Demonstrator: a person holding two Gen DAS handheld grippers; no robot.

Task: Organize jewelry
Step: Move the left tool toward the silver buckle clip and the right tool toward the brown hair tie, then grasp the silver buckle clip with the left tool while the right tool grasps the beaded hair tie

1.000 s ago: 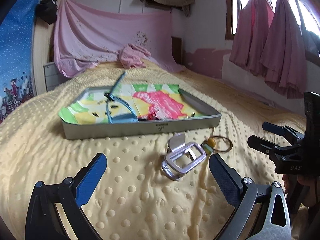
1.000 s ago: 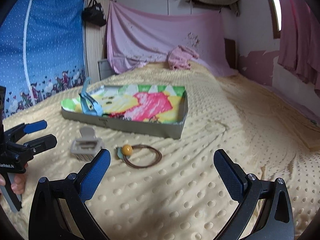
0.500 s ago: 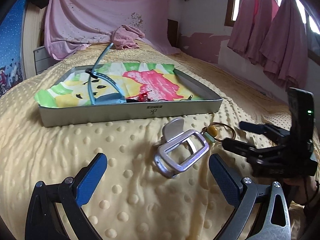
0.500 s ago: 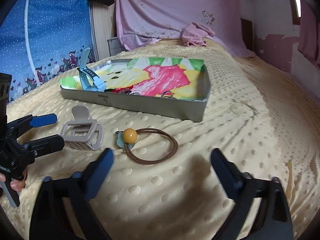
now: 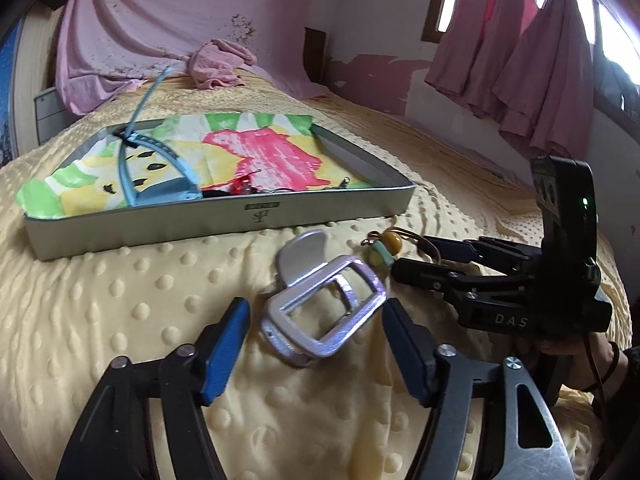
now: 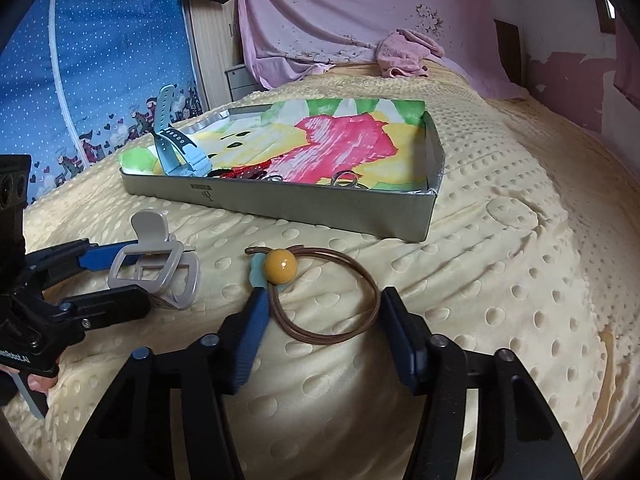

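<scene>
We see a bed (image 6: 500, 264) covered with a soft yellow blanket full of small round bumps. On it lies a flat metal tray (image 5: 224, 220) with low grey walls, lined with a paper sheet painted in pink, yellow and green. Inside the tray a light blue watch (image 6: 176, 148) with a rubber strap stands up near the left end, and some small red and metal pieces lie along the front wall; we cannot tell what they are.

In front of the tray, on the blanket, lies a hair clip (image 5: 324, 304) of shiny silver-lilac plastic, with a rectangular open frame and a rounded tab. Just to its right lies a hair tie (image 6: 324, 296), a thin brown elastic loop with a glossy amber ball and a small pale green piece.

Our left gripper (image 5: 316, 344) is half open, with its blue ribbed pads on both sides of the clip, close to it but not pressing it. Our right gripper (image 6: 324, 328) is also half open, with the pads around the brown loop; the left pad is at the green piece, and we cannot tell if it touches. Both grippers are of black plastic, low over the blanket.
</scene>
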